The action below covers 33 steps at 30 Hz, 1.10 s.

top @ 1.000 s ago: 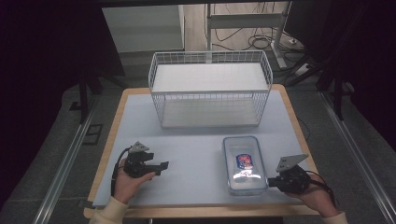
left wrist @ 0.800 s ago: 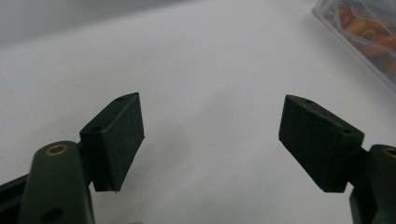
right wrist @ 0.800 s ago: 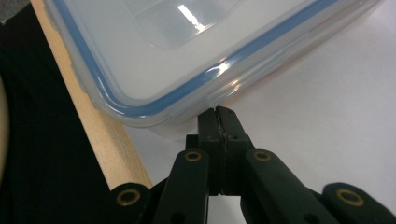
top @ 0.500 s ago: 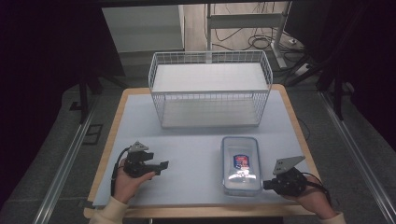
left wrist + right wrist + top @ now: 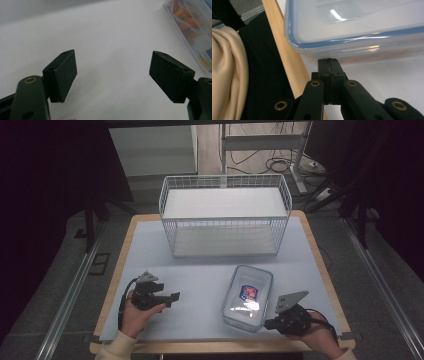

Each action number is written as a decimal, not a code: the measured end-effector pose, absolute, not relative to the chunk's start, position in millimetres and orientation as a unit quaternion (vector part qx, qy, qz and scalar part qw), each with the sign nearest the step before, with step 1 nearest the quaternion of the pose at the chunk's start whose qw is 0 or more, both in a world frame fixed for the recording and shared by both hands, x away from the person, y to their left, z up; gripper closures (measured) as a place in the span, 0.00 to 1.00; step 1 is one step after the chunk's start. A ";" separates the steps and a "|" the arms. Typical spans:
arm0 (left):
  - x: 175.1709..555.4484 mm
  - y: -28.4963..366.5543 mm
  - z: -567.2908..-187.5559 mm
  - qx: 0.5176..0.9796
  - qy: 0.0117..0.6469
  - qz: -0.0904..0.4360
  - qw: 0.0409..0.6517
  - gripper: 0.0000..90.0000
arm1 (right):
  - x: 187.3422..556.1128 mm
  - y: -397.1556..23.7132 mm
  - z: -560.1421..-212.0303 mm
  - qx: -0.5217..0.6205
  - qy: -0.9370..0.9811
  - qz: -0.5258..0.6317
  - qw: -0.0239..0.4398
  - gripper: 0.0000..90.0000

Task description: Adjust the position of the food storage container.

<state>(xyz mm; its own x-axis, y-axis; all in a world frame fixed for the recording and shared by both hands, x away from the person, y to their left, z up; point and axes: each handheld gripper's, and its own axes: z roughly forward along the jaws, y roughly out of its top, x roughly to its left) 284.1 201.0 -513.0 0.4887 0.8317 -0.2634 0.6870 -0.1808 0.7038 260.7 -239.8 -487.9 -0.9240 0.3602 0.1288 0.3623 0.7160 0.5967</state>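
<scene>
High view: the left gripper (image 5: pixel 172 297) is seen at the lower left of the frame, held low over the pale table (image 5: pixel 200 285) by a hand whose cream sleeve (image 5: pixel 117 351) enters from the bottom edge; its jaws are pointed toward the right of the frame. In the left gripper view its jaws are spread wide, with nothing but bare table surface between them.

At the lower right of the high view the right gripper (image 5: pixel 267 324) is held by the other hand, its jaws aimed left at the near corner of the clear lidded box (image 5: pixel 248 296), which lies flat on the table in the lower centre-right, in front of the white wire basket (image 5: pixel 225 215). In the right gripper view the jaws are pressed fully together, nothing gripped, their tips set right at the box's wall under the blue-edged lid; contact cannot be told for certain.
</scene>
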 end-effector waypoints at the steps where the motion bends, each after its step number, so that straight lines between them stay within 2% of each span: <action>1: 284.1 201.0 -513.0 0.763 0.498 0.090 0.403 0.24 | 260.7 -239.8 -487.9 -0.195 -0.926 -0.322 0.002 1.00; 20: 285.0 202.3 -514.2 0.762 0.501 0.089 0.401 0.24 | 253.6 -182.6 -494.9 -0.168 -0.925 -0.340 -0.007 1.00; 33: 285.6 201.6 -516.1 0.763 0.502 0.089 0.398 0.24 | 251.0 -152.4 -503.6 -0.188 -0.913 -0.361 -0.024 1.00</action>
<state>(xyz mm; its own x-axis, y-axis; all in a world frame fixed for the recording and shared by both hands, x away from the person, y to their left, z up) 285.6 201.6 -516.1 0.4806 0.8363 -0.2639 0.6947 -0.1794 0.6966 251.0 -152.4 -503.6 -0.9281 0.3607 0.0923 0.3265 0.6692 0.6675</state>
